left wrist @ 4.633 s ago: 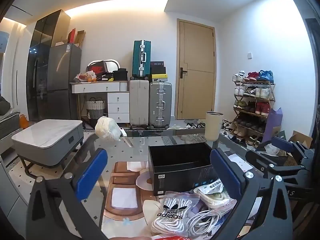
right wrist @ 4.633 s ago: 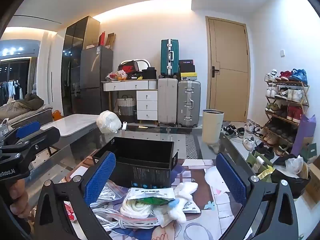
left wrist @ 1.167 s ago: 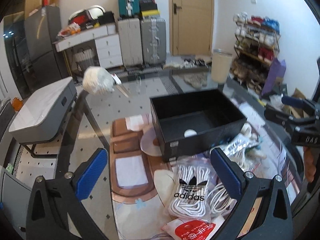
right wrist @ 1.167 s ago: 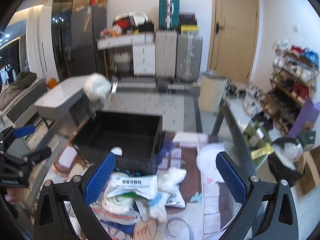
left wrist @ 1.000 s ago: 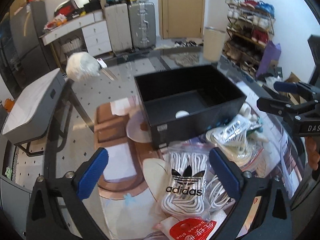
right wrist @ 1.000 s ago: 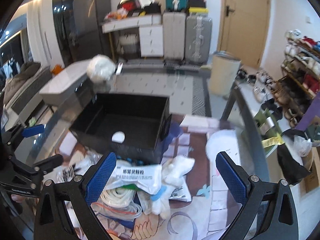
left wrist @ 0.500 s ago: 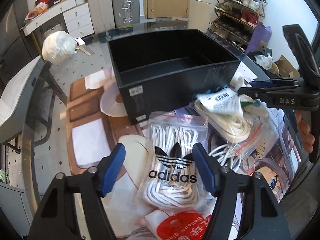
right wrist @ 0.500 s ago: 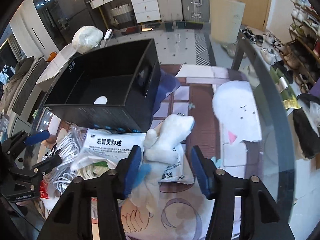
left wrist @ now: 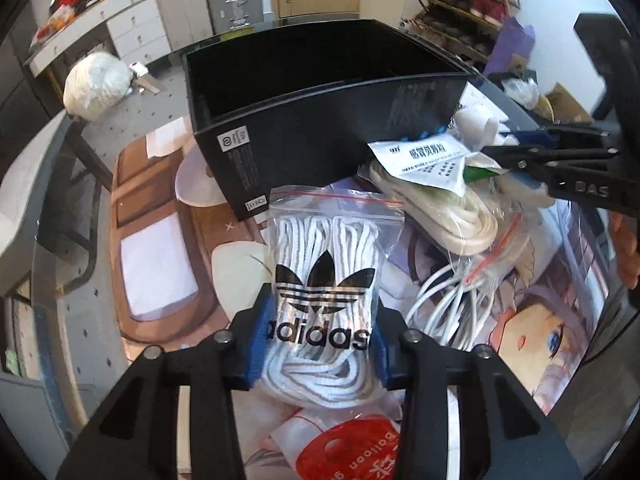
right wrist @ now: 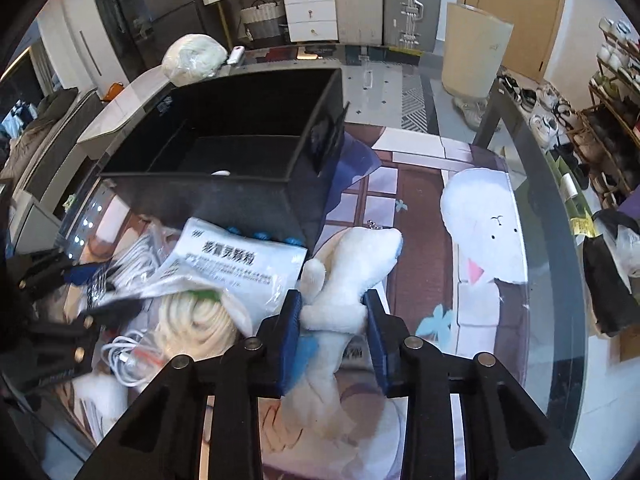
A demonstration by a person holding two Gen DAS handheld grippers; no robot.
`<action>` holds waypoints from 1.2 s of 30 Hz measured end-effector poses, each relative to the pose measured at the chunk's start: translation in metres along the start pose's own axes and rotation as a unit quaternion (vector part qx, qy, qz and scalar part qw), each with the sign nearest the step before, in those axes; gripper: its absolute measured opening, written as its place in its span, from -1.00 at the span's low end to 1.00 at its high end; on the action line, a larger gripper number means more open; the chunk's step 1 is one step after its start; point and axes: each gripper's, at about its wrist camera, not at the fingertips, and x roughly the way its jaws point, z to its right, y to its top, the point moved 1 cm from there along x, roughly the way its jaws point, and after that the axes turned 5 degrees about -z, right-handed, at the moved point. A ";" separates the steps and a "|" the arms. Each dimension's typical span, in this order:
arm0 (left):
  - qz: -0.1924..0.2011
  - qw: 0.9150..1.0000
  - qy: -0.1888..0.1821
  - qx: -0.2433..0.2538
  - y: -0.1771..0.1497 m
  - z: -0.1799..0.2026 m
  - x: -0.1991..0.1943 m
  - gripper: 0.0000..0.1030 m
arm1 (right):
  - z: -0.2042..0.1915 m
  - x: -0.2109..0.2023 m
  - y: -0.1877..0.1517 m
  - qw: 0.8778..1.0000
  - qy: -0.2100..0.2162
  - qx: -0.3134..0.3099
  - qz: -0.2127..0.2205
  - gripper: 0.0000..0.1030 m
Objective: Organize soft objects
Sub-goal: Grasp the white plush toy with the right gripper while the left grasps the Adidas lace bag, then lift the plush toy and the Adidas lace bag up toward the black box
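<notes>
The lower end of the clear zip bag of white laces with a black adidas logo (left wrist: 322,300) is hidden behind the left gripper's (left wrist: 320,344) blue pads. A red and white printed bag (left wrist: 348,454) is cut off by the bottom edge. The white plush toy's (right wrist: 348,280) lower body disappears between the right gripper's (right wrist: 332,332) arms. The coiled cream rope (right wrist: 192,324) lies partly under a white printed sachet (right wrist: 236,264). A small white object (right wrist: 220,173) inside the open black rectangular box (right wrist: 208,188) is too small to identify.

A clear zip bag of laces (left wrist: 326,280) at lower centre is showing "adidas"; the black gripper (left wrist: 576,176) at right is reading "DAS"; a red packet (left wrist: 352,454) at the bottom is showing "balloon".
</notes>
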 end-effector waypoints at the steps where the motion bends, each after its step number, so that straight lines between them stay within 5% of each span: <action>1: -0.001 1.000 0.005 0.007 -0.001 0.002 0.000 -0.31 | -0.003 -0.003 -0.003 1.000 -0.001 -0.006 0.003 -0.39; 10: 0.057 0.998 0.013 -0.013 -0.007 -0.007 -0.034 -0.35 | -0.024 -0.028 -0.016 0.998 0.016 -0.043 0.031 -0.39; 23: 0.090 0.996 0.019 -0.011 -0.010 -0.002 -0.050 -0.35 | -0.040 -0.048 -0.019 0.995 0.039 -0.059 0.065 -0.41; 28: 0.145 0.989 0.024 -0.010 -0.010 -0.003 -0.069 -0.34 | -0.049 -0.070 -0.022 0.987 0.050 -0.070 0.133 -0.41; 36: 0.271 0.961 0.058 0.003 -0.017 -0.003 -0.113 -0.32 | -0.071 -0.127 -0.041 0.947 0.035 -0.112 0.297 -0.40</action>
